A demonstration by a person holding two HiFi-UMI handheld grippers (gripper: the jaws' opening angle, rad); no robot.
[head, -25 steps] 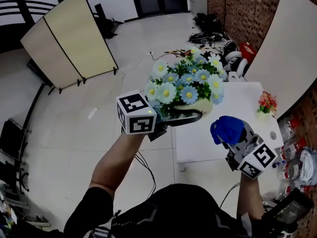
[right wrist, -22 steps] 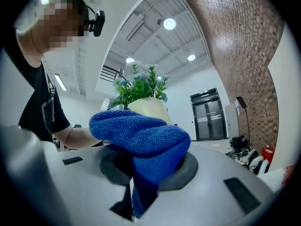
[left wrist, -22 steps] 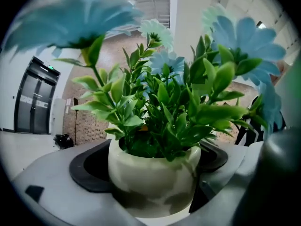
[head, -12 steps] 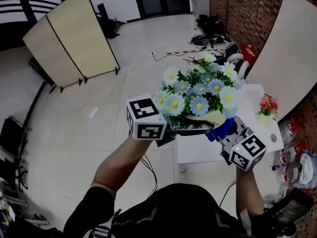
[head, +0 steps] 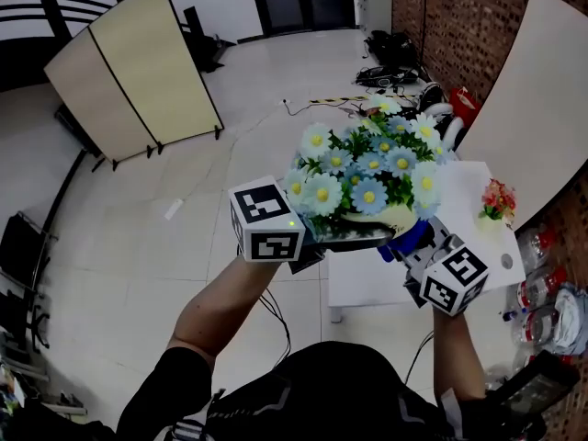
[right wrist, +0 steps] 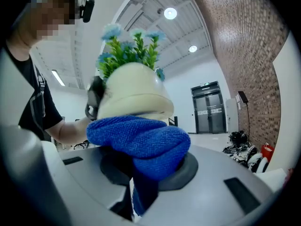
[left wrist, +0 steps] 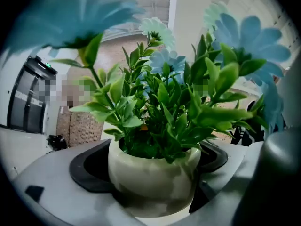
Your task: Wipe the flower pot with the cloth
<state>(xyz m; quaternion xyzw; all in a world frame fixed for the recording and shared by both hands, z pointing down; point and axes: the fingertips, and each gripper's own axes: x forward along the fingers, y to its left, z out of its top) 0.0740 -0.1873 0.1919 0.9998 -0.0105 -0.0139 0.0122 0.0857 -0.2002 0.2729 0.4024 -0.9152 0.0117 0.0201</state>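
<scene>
Plainly, the wiping step is in hand; the left hand-held gripper is clenched on the cream flower pot, one jaw pad on each side of its rounded body, and holds it upright in the air, off the white desk and out over the desk's near edge and the floor; the blue and white flowers stand above the rim; the right hand-held gripper is closed on the blue cloth, which bulges out of its jaws as a thick fold; in the right gripper view that fold lies against the pot's lower wall, near the base, and seems to touch it; the wiping looks under way on the low part of one side, though how much of the wall is already done cannot be judged; next, the cloth should be dragged round the curve and up toward the rim under light pressure, while the left grip stays firm and perhaps turns the pot to offer fresh surface; the wall under the left pads cannot be reached without a re-grip.
</scene>
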